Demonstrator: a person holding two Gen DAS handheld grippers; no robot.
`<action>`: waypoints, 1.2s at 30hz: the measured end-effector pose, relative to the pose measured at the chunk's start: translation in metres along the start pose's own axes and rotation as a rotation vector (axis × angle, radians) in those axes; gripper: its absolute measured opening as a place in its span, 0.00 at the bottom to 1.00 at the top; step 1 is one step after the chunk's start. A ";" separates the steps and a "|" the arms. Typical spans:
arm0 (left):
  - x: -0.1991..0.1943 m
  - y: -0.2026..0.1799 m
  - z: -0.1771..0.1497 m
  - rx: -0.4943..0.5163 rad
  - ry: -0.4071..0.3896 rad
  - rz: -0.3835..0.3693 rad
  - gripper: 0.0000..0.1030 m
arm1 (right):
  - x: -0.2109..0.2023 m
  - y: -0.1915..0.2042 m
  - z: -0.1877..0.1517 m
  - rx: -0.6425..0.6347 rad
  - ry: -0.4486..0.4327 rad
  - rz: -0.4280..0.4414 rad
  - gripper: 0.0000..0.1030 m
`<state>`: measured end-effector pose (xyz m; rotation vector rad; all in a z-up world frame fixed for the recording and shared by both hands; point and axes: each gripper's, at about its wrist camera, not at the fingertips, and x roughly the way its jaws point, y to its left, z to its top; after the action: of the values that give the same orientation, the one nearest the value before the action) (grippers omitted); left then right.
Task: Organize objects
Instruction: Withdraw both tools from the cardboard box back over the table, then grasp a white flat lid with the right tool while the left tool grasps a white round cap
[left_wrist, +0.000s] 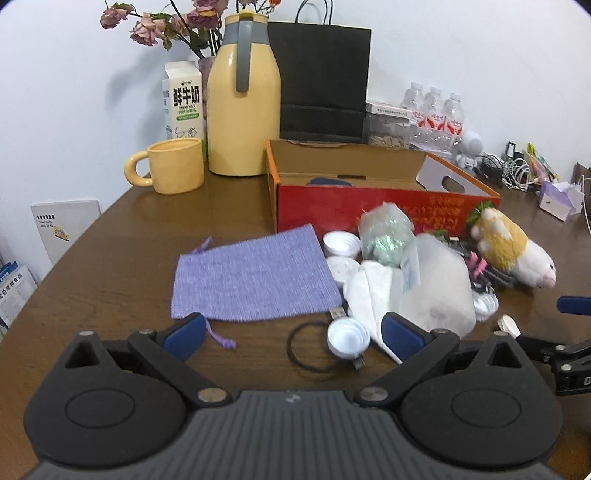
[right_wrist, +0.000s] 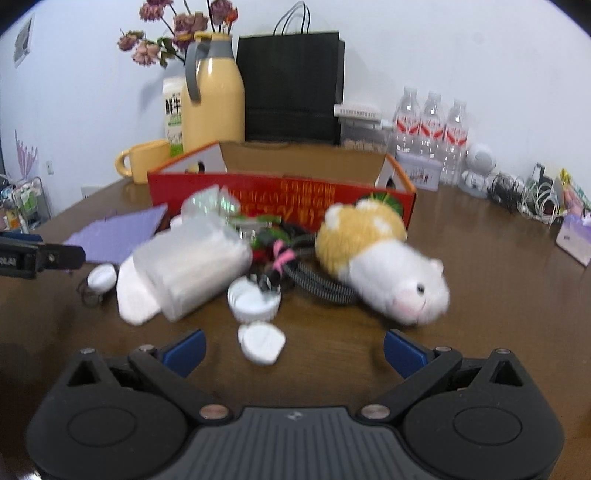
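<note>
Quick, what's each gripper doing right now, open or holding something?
Left gripper: jaws open, holding nothing.
Right gripper: jaws open, holding nothing.

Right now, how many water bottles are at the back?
3, side by side against the wall behind the red box: left bottle, middle bottle, right bottle. More may be hidden.

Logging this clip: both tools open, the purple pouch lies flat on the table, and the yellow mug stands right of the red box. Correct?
One error: the yellow mug stands left of the red box, as the left wrist view shows. The purple pouch does lie flat, and the left tool and right tool are open.
</note>
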<state>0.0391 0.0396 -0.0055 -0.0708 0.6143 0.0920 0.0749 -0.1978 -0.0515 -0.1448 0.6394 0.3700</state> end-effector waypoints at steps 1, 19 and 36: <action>0.001 0.000 -0.002 0.001 0.005 -0.004 1.00 | 0.001 0.000 -0.001 0.000 0.003 0.008 0.92; 0.016 -0.008 -0.005 0.021 0.029 -0.023 1.00 | 0.017 0.006 0.003 -0.022 -0.004 0.083 0.27; 0.022 -0.022 -0.009 0.048 0.017 -0.028 0.79 | -0.002 0.004 0.002 -0.001 -0.161 0.055 0.27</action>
<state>0.0542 0.0181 -0.0243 -0.0333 0.6319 0.0498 0.0735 -0.1943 -0.0489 -0.0973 0.4852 0.4300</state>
